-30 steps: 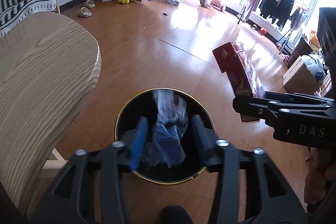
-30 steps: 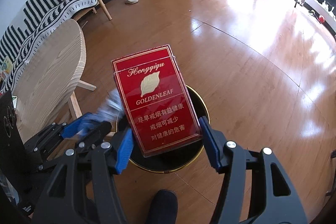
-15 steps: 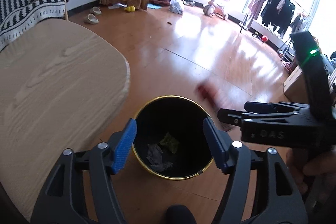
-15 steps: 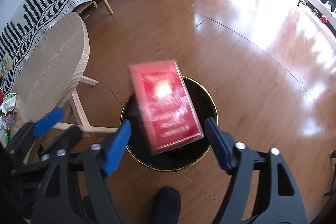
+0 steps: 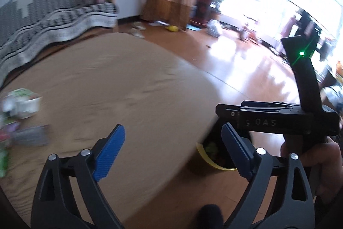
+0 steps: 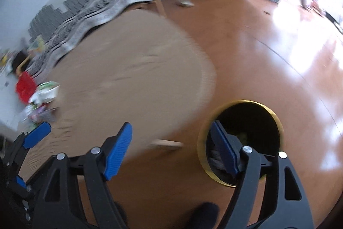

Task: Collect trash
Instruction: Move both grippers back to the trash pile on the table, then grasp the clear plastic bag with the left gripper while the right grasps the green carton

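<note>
While both views are blurred by motion, the left gripper shows clearly enough: its jaws are opening, already very wide, w/ nothing between the blue pads. It hangs over the near edge of the light wooden table. The right gripper stands wide apart too and holds nothing; one of its fingers lies in front of the table edge, the other in front of the bin.

The bin is a round black one w/ a gold rim. It stands on the brown wooden floor, just beside the table edge. In the left view only a part of it shows, between the table edge and the right-hand tool, and something green lies inside. In the right view the inside is dark; some crumpled grey stuff shows at the bottom, I cannot tell more.

More trash lies at the far left side of the table: a white-green wrapper and some greyish and pinkish packets, too blurred to name.

Compared w/ a second ago: the crumpled blue-grey piece is gone from the left gripper, and the red cigarette carton is gone from the right one. Both views now look at the table, no more straight down at the bin.
</note>
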`<state>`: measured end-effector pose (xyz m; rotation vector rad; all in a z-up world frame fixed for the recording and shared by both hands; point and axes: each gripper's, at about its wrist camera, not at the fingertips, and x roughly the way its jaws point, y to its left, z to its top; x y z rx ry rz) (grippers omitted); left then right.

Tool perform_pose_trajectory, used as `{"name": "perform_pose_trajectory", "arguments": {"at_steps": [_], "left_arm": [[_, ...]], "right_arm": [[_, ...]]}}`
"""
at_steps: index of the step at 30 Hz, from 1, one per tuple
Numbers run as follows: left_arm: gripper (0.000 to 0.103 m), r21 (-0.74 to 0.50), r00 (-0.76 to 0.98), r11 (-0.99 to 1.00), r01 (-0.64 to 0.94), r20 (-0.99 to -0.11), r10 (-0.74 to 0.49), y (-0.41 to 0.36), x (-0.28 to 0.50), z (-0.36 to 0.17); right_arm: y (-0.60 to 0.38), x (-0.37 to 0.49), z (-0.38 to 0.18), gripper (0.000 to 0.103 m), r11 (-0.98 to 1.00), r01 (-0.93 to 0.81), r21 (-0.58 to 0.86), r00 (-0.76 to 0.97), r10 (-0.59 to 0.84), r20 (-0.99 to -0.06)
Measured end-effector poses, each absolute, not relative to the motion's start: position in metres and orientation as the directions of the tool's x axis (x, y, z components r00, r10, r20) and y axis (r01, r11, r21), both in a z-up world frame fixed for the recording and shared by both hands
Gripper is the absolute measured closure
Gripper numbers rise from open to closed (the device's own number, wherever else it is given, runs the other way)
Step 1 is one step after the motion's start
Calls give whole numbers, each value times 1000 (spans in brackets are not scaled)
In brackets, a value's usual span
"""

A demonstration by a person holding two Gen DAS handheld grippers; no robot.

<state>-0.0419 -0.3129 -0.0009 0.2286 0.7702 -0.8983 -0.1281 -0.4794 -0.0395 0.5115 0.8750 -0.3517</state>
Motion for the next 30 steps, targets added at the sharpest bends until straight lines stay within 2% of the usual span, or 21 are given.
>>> {"name": "perform_pose_trajectory", "arguments": {"at_steps": [9,14,17,21,28,29,30], "left_arm": [[13,-53,598,852,521,-690,-409,-127,36,10],[13,-55,684,948,312,-680,-264,-16,87,11],[13,-103,685,974,203,-696,-216,35,125,4],[13,-145,669,976,160,-711,-215,55,166,-7],[13,-189,626,972,138,-744,-234,47,218,-41],[15,-202,625,969,140,-741,-245,44,223,-44],[25,-213,623,966,145,-739,-256,44,225,-46]], "right_arm": [[-330,-22,-13,30,932,212,294,644,93,-760],[-269,18,-14,30,951,123,283,631,145,-762],[-246,34,-16,30,958,80,275,630,165,-758],[-224,56,-22,30,959,38,281,624,197,-756],[-199,86,-28,30,953,-15,304,623,246,-742],[-196,90,-28,30,951,-23,307,625,253,-738],[-192,94,-28,30,950,-30,311,628,260,-733]]}}
